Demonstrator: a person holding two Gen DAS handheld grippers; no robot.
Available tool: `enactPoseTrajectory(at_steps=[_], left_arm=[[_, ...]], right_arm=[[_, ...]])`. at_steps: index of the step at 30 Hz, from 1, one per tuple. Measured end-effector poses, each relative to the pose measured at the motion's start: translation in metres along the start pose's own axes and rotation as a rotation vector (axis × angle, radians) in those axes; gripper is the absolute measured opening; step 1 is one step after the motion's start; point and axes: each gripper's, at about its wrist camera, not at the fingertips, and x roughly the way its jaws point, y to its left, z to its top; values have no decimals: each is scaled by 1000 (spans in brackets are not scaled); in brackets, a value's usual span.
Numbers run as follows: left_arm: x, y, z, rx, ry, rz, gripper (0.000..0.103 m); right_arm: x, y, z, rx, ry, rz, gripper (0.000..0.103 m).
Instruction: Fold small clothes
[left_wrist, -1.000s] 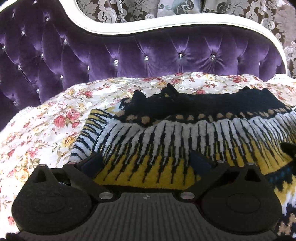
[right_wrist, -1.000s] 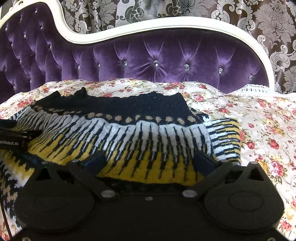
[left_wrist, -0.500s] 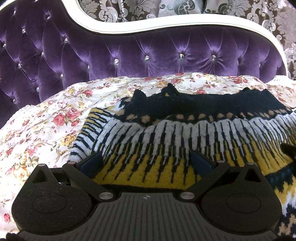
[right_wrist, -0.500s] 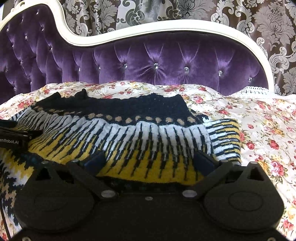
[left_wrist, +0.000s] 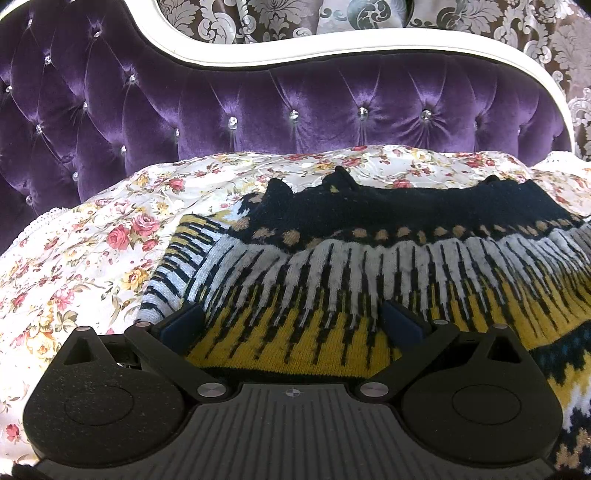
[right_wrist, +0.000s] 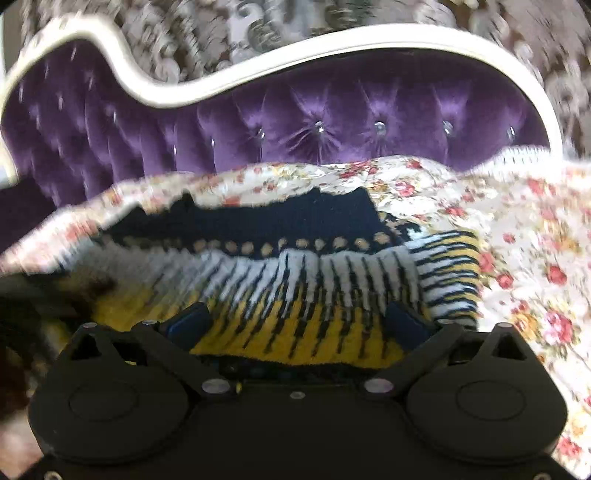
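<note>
A knitted sweater (left_wrist: 332, 266) with black, white and yellow bands lies spread on the floral bedspread (left_wrist: 74, 258). My left gripper (left_wrist: 291, 325) is open, its blue pads (left_wrist: 183, 323) wide apart over the yellow band near the sweater's left end, where a striped sleeve (left_wrist: 177, 258) is tucked. My right gripper (right_wrist: 297, 321) is open too and hovers over the sweater (right_wrist: 303, 273) near its right end, beside the other striped sleeve (right_wrist: 450, 273). A near folded edge of the knit runs between both pairs of fingers. The right wrist view is blurred by motion.
A purple tufted headboard (left_wrist: 295, 96) with a white frame rises behind the bed. Floral bedspread (right_wrist: 535, 258) stretches to the right of the sweater. A dark blurred shape (right_wrist: 33, 295) sits at the left edge of the right wrist view.
The right wrist view has turned blurred and tilted slightly, so the right gripper is moving. The left wrist view has barely shifted. Both grippers remain open.
</note>
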Motion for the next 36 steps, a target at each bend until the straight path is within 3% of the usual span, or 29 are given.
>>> enactPoseTrajectory(at_steps=[3,5,12,17,23,28,36], left_arm=[[0,-1,0,1,3,2,103],[0,-1,0,-1,0,1,103],[0,-1,0,0,-1,1,103],[0,-1,1,-2,-2,1,103],[0,-1,0,-4,-7,4,103],[-1,-1,0,-4,-10,7,103],[0,-2,1,2,-2,13,103]], right_arm=[[-29,-31,12,237,-68,66,102],[-44,-50,15,343,-89,65,103],[-35,-85,-8,528,43,52,103],[-25,-88,-15,562,121,104,103],[-26,-85,-22,548,148,167,103],[-23,-78,-18,606,159,105,103],[-11,-60,-5,457,276,33,103]])
